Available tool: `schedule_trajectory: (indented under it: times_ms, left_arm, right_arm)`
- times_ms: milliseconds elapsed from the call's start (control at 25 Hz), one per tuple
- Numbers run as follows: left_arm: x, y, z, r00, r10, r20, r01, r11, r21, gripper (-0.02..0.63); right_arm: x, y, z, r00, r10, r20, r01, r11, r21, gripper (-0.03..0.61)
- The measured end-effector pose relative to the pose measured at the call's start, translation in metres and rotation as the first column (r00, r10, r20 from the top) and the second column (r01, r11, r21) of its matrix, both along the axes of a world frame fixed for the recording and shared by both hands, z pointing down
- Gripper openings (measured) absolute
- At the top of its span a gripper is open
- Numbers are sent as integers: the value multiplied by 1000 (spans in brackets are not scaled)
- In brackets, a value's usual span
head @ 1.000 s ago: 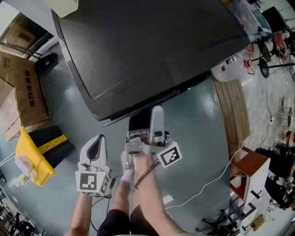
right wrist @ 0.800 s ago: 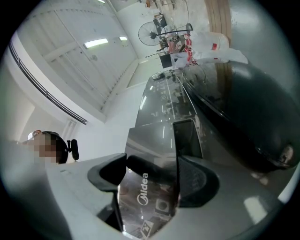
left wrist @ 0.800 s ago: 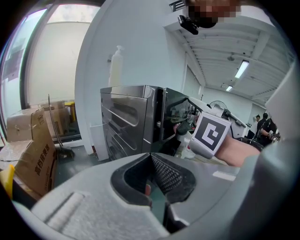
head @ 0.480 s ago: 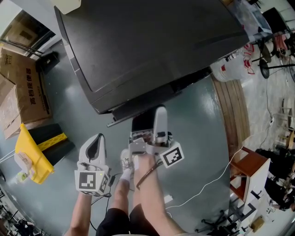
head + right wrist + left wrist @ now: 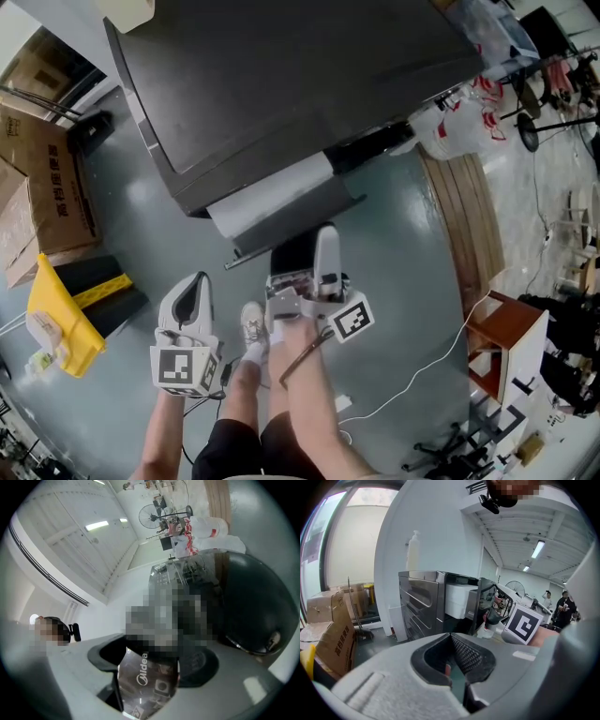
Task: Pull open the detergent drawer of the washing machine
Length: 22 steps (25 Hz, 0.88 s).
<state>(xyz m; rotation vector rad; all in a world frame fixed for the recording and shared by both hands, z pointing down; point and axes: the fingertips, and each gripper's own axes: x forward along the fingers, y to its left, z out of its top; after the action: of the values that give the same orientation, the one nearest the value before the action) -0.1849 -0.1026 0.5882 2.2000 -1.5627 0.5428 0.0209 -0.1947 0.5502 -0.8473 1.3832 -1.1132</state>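
Observation:
The dark washing machine [image 5: 281, 75] fills the top of the head view. Its detergent drawer [image 5: 272, 195] stands pulled out, white body showing behind the dark front panel [image 5: 300, 222]. My right gripper [image 5: 323, 242] is shut on that front panel. In the right gripper view the glossy panel [image 5: 147, 681] with its logo sits clamped between the jaws of the right gripper [image 5: 147, 667]. My left gripper [image 5: 192, 298] hangs lower left, apart from the machine, shut on nothing. The left gripper view shows the white drawer [image 5: 457, 601] sticking out of the machine [image 5: 419, 602].
Cardboard boxes [image 5: 52, 178] and a yellow object [image 5: 56, 314] lie on the floor at left. White bags [image 5: 450, 122], a wooden platform [image 5: 464, 216] and a brown stool [image 5: 502, 342] stand at right. A white cable [image 5: 422, 375] crosses the floor. The person's shoe [image 5: 251, 328] is below the drawer.
The drawer has slid out of the machine with my right gripper shut on its front; its white body now shows. The left gripper has stayed in place.

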Motion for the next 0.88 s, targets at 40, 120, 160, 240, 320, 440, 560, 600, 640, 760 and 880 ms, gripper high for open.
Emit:
schedule_trajectory:
  times_ms: [40, 120, 160, 240, 320, 440, 560, 600, 640, 760, 880]
  left_arm:
    - [2, 1, -1, 1000, 4, -2, -4, 1000, 3, 11]
    - [7, 2, -5, 1000, 14, -8, -14, 1000, 11, 11]
    - [9, 4, -6, 1000, 19, -9, -19, 1000, 14, 11]
    - [13, 7, -7, 1000, 29, -9, -29, 999, 16, 11]
    - [16, 11, -8, 999, 42, -8, -42, 999, 18, 11]
    - [21, 16, -10, 998, 62, -11, -62, 998, 25, 11]
    - [26, 18, -12, 997, 77, -12, -77, 997, 32, 11]
    - [28, 19, -13, 996, 83, -11, -83, 996, 35, 11]
    - [31, 20, -14, 996, 89, -10, -89, 995, 38, 11]
    - [37, 21, -19, 995, 103, -11, -103, 994, 47, 11]
    - [41, 24, -21, 993, 116, -11, -116, 992, 50, 11]
  right_arm:
    - [3, 4, 0, 1000, 0, 0, 0, 1000, 0, 328]
    - [10, 13, 0, 1000, 2, -1, -2, 1000, 2, 328]
    - [13, 18, 0, 1000, 3, 0, -3, 1000, 2, 328]
    - [18, 27, 0, 1000, 4, 2, -4, 1000, 1, 328]
    - [23, 35, 0, 1000, 4, 3, -4, 1000, 0, 328]
    - [28, 44, 0, 1000, 5, 2, -5, 1000, 1, 328]
    - [32, 52, 0, 1000, 6, 2, -6, 1000, 2, 328]
    - [34, 55, 0, 1000, 4, 2, -4, 1000, 3, 328]
    - [36, 59, 1, 1000, 2, 3, -2, 1000, 4, 328]
    - [41, 69, 1, 1000, 0, 3, 0, 1000, 9, 328]
    - [47, 82, 2, 1000, 7, 4, -7, 1000, 11, 328]
